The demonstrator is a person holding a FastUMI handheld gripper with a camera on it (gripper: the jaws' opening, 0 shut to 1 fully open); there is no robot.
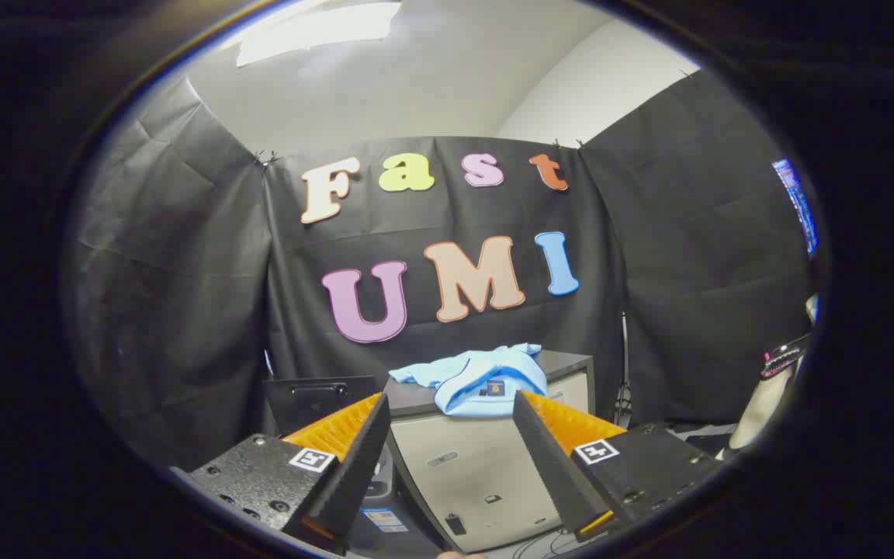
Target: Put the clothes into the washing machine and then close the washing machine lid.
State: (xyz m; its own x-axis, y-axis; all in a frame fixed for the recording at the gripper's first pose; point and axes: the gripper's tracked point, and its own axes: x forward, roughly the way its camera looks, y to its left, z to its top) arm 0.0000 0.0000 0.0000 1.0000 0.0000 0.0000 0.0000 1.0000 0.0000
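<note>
soft light-blue cloth garment (478, 376), matt and creased, on the smooth, pale plastic-looking washing machine (478, 473) with dark matt top. gripper (451, 458) parted wide, holding nothing: ribbed finger pads, rough-textured body. matt wrinkled black cloth wall (183, 310).

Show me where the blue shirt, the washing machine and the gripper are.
blue shirt (486, 378), gripper view, middle of the crumpled cloth.
washing machine (470, 466), gripper view, bare pale front panel.
gripper (451, 405), gripper view, open, midway between its fingertips, nothing held.

I see a light blue shirt (478, 379) crumpled on top of the gray washing machine (462, 466), draping slightly over its front edge.
</note>
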